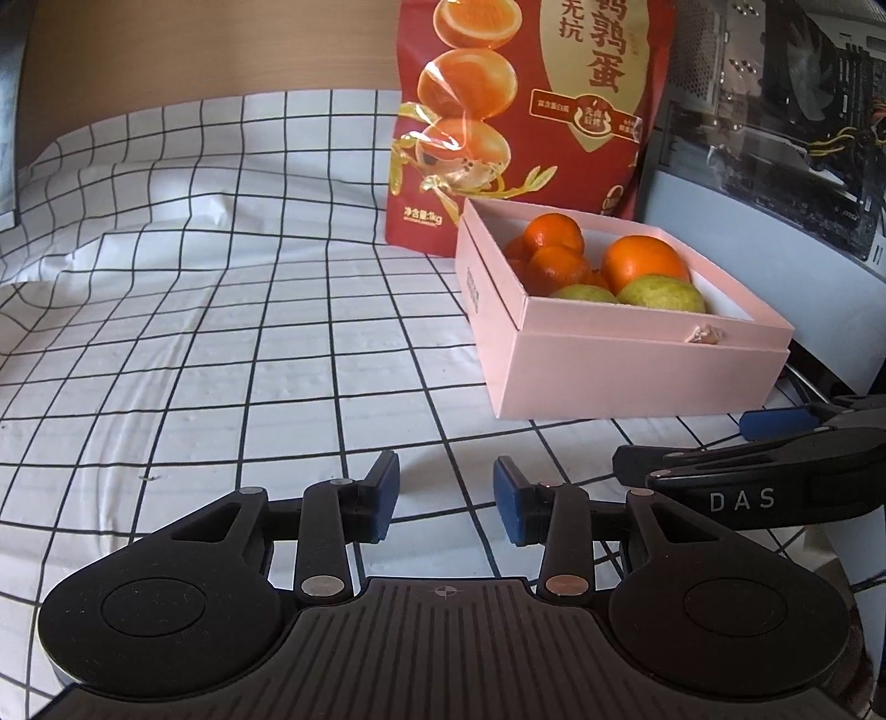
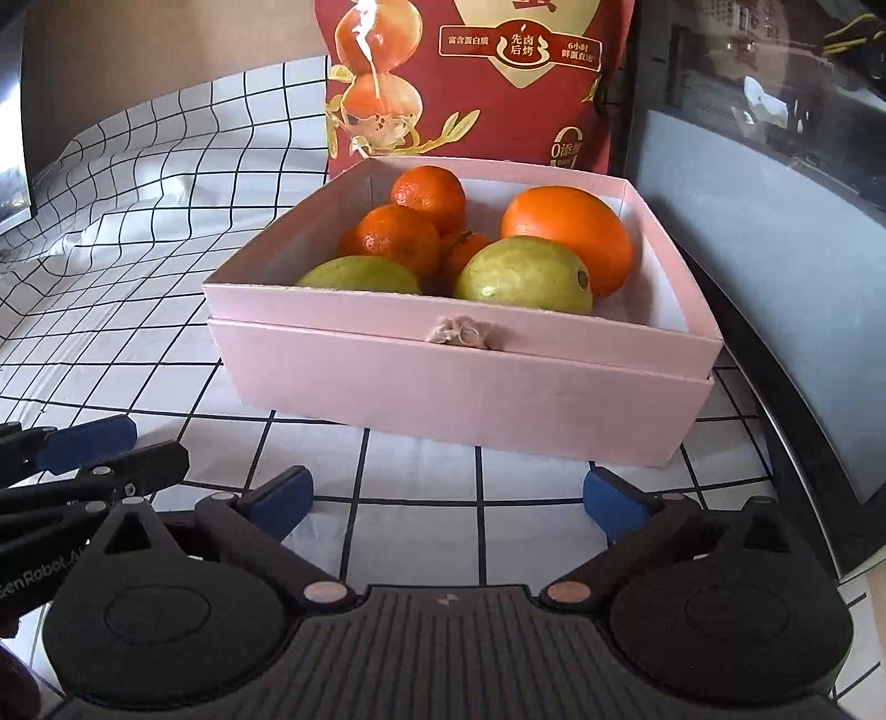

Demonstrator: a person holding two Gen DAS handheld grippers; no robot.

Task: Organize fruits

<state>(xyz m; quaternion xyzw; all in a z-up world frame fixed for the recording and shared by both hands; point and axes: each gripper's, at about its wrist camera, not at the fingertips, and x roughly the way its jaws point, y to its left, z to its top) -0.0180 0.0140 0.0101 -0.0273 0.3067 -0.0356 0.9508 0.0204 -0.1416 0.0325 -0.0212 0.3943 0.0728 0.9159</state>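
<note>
The left tool (image 1: 446,495) hangs empty, fingers apart, over the checked desk (image 1: 221,360); the right tool (image 2: 446,498) gapes wider before the pink box (image 2: 459,382). Reaching in could dent the thin wall or roll the heaped fruit (glossy oranges (image 2: 567,235), smooth green fruits (image 2: 523,277)) out.

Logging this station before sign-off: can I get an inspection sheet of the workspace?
Surface: grid tablecloth, wrinkled at the left.
Job's things: pink box holds large orange, small oranges, two green fruits.
Clutter: red snack bag behind the box.
Grippers: left gripper and right gripper open, empty.
Cables: yellow wires inside computer case.
Surroundings: wooden wall.
</note>
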